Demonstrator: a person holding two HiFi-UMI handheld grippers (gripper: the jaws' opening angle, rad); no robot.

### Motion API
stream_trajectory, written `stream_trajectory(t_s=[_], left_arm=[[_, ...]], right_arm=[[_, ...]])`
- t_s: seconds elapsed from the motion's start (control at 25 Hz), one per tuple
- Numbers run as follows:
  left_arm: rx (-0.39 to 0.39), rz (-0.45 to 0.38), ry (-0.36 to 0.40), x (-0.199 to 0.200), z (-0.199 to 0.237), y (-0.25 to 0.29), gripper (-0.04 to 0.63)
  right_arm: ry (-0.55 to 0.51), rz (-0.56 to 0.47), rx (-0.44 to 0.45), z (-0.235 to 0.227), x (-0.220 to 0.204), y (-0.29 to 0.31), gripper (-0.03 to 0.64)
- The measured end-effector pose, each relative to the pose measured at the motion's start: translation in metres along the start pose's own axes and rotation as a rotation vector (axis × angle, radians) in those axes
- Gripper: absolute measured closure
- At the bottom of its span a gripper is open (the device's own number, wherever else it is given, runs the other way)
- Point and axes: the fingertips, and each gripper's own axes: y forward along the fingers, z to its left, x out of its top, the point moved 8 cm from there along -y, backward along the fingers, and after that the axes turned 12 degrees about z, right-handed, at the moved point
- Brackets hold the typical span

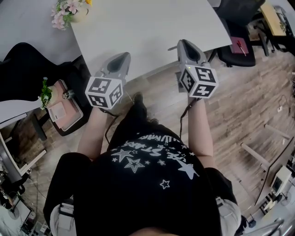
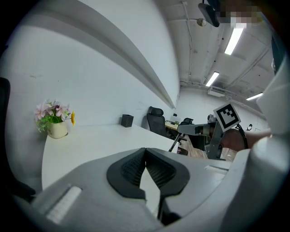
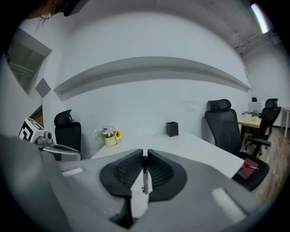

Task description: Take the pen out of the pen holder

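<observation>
The pen (image 3: pixel 145 176), slim with a dark upper end and pale lower barrel, stands upright, clamped between the fingers (image 3: pixel 159 171) of the right gripper (image 3: pixel 145 158), well apart from the black, square, open-topped pen holder (image 3: pixel 171 128) standing upright at the white worktop's (image 3: pixel 195 146) far edge.

flower pot (image 1: pixel 69 11) on white table (image 1: pixel 147 32) | black chair (image 3: pixel 222 121) beside table
</observation>
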Motion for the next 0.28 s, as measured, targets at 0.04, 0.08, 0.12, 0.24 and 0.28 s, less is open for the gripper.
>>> stream_trajectory(t_s=[0.04,0.08,0.12,0.24,0.28], left_arm=[[0.001,0.0,0.004,-0.001,-0.008,-0.001,0.584],[0.001,-0.001,0.007,-0.003,-0.016,-0.003,0.584],[0.001,-0.003,0.01,-0.004,-0.024,-0.006,0.584],[0.001,-0.004,0.019,-0.009,-0.051,-0.013,0.584],[0.001,-0.003,0.023,-0.01,-0.06,-0.015,0.584]], right_arm=[[0.002,-0.003,0.002,-0.001,-0.004,-0.008,0.583],[0.004,-0.006,0.004,-0.003,-0.009,-0.016,0.583],[0.006,-0.008,0.007,-0.004,-0.013,-0.024,0.583],[0.008,-0.011,0.012,-0.01,-0.025,-0.05,0.583],[0.009,-0.012,0.013,-0.012,-0.029,-0.059,0.583]])
